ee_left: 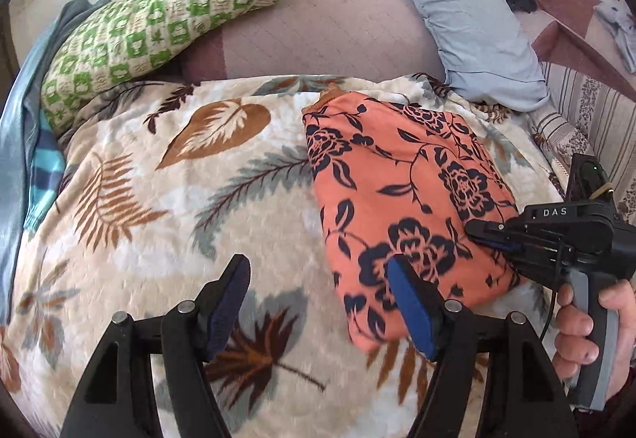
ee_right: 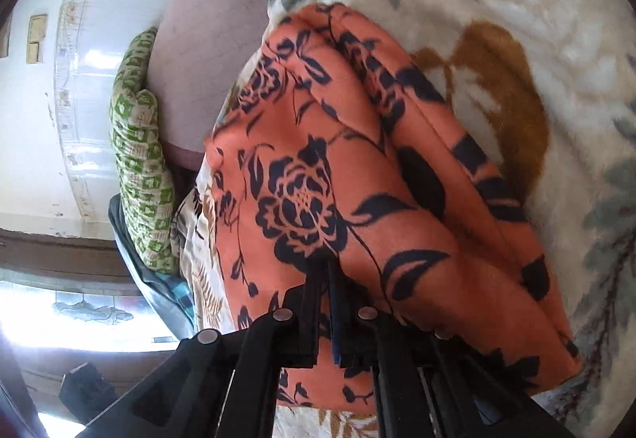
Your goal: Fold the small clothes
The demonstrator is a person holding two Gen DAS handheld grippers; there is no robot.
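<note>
My right gripper (ee_left: 475,229) was clamped on the soft, light orange floral garment's (ee_left: 397,191) edge; my left gripper (ee_left: 318,303) stood apart, empty.

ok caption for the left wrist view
Open left gripper above a leaf-print blanket; the shut right gripper presses the folded orange floral garment.

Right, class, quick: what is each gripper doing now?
Left gripper: open, holding nothing.
Right gripper: shut, pressed on the orange garment; whether any cloth is pinched cannot be told.
</note>
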